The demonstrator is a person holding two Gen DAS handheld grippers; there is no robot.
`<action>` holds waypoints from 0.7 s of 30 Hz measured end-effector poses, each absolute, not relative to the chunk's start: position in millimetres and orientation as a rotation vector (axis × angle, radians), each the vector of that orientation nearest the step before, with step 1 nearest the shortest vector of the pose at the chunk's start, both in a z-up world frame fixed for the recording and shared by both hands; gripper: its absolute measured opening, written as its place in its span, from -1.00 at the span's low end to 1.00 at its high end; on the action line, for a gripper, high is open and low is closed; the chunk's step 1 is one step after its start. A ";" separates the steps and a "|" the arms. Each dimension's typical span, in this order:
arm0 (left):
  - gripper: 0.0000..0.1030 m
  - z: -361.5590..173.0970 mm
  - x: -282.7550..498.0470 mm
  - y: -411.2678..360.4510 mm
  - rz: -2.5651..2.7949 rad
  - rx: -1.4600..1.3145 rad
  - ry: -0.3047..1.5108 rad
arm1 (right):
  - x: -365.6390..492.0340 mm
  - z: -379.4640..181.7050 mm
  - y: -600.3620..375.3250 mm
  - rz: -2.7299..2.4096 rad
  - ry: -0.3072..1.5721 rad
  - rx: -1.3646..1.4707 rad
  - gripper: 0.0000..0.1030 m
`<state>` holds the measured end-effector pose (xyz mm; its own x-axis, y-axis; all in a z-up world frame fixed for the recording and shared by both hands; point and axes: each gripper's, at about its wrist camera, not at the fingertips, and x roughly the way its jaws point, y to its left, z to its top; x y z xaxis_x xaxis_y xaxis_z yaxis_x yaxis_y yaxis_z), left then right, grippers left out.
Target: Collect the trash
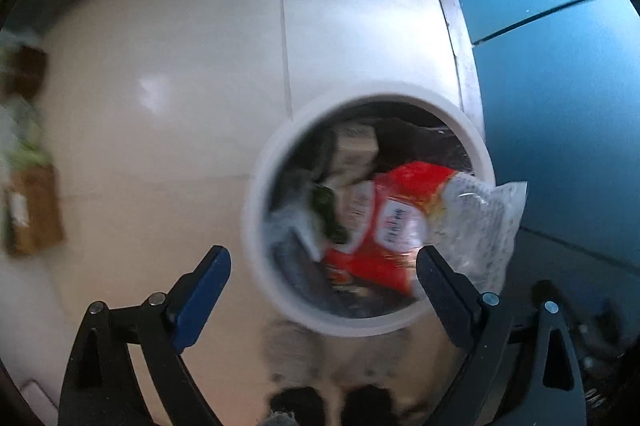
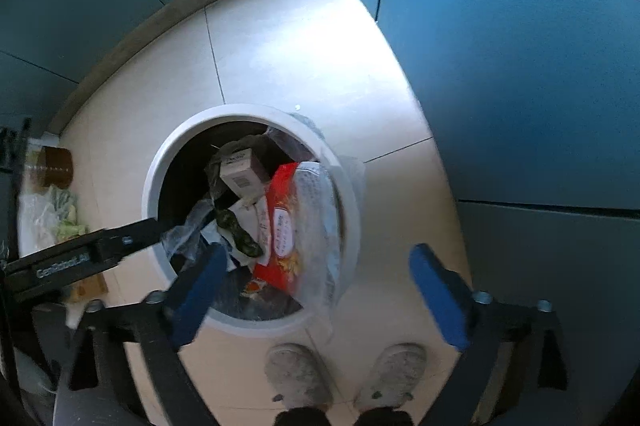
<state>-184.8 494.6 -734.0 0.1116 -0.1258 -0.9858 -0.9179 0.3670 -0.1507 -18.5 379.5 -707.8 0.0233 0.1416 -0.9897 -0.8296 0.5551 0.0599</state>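
Both grippers are spread wide with nothing in them. The left gripper [image 1: 323, 266] sits right over the round white trash bin [image 1: 256, 210], and the right gripper [image 2: 318, 266] hangs over the same bin's rim [image 2: 150, 178]. A red and clear plastic snack bag [image 2: 296, 226] sticks out over the edge, on top of a small cardboard box [image 2: 242, 172] and a dark green wrapper [image 2: 238, 232]. Grey shoes [image 2: 298, 372] stand just beside the bin on the cream tile floor [image 2: 280, 58]; blue cabinet panels [image 2: 520, 66] close in on one side.
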 end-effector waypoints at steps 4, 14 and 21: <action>0.85 -689.8 -204.6 477.5 0.852 -0.909 1.322 | -32.0 -677.2 362.0 0.848 1.264 -0.700 1.00; 0.85 -528.9 -238.3 439.9 0.957 -0.814 1.200 | -71.3 -535.3 313.8 0.867 1.144 -0.696 1.00; 0.85 -398.1 -253.0 395.0 0.962 -0.748 1.119 | -100.0 -380.2 267.3 0.907 1.024 -0.636 1.00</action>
<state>-253.0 395.0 -398.1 0.1382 0.2480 -0.9588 -0.9106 0.4125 -0.0245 -100.0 267.3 -380.2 0.2290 0.3317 -0.9152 -0.8681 0.4949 -0.0379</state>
